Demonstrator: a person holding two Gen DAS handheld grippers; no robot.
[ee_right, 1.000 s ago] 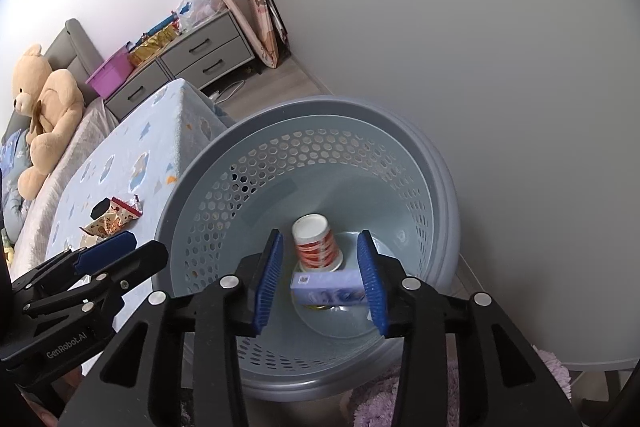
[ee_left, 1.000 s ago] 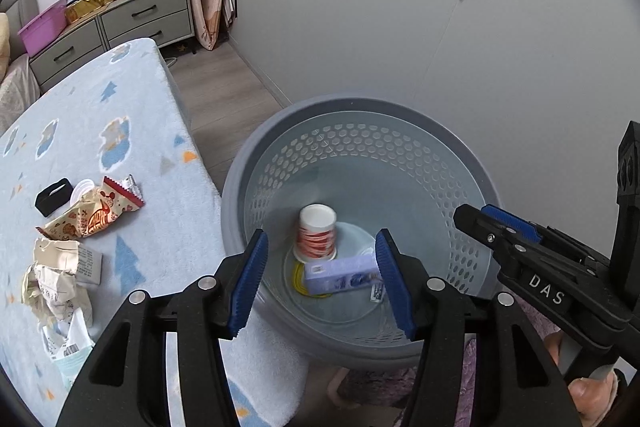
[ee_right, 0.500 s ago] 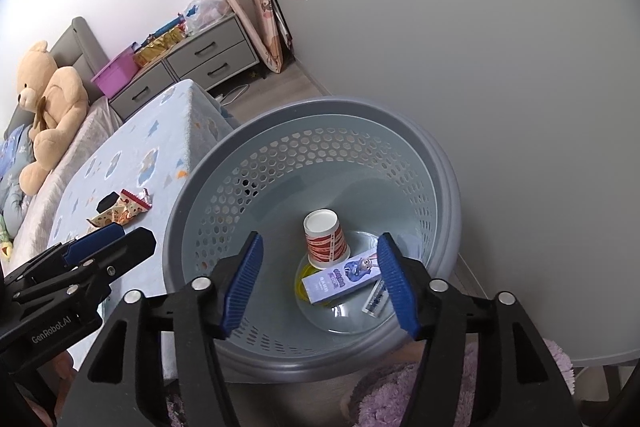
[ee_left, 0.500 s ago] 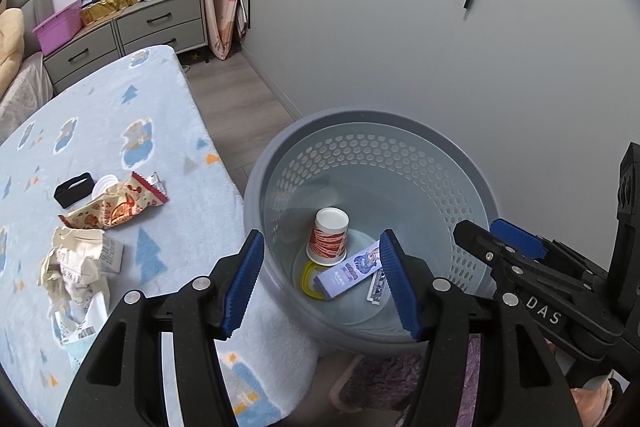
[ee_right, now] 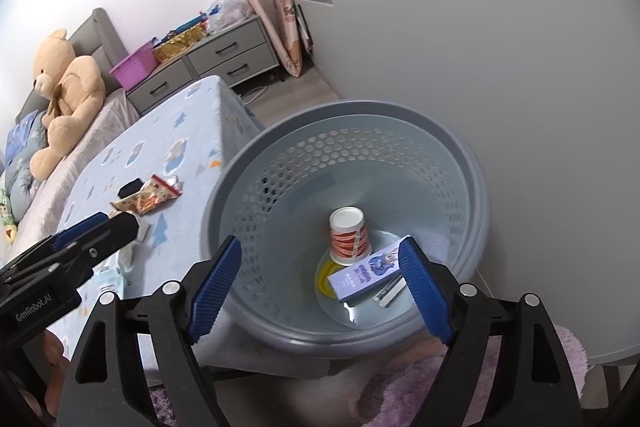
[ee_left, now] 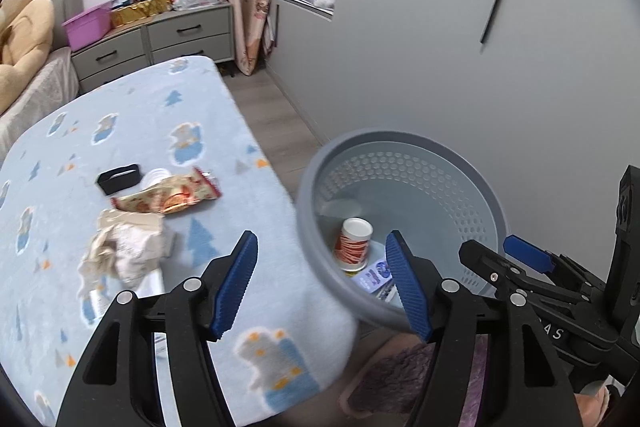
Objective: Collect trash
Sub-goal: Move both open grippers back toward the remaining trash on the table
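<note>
A grey perforated basket (ee_right: pixel 360 111) stands on the floor beside the table. On its floor sit a red-and-white paper cup (ee_right: pixel 348 237), a blue-purple box (ee_right: pixel 364 277) and a yellow ring (ee_right: pixel 322 275). My right gripper (ee_right: pixel 320 241) hangs above the basket with its jaws opening and nothing between the pads. My left gripper (ee_left: pixel 321 234) hovers over the table edge and the basket rim (ee_left: pixel 400 147), jaws opening and empty. On the blue tablecloth lie a snack wrapper (ee_left: pixel 172 195), crumpled paper (ee_left: pixel 124 247), a white lid (ee_left: pixel 156 177) and a small black piece (ee_left: pixel 119 179).
A grey wardrobe wall (ee_right: pixel 520 67) rises right behind the basket. A purple fluffy rug (ee_right: pixel 420 387) lies on the floor below the grippers. Farther back stand grey drawers (ee_left: pixel 160 35) and a bed with a teddy bear (ee_right: pixel 68 87).
The blue box seen level between the right pads a second ago now lies tilted on the basket floor. The right jaws have widened. The left view has swung left toward the table.
</note>
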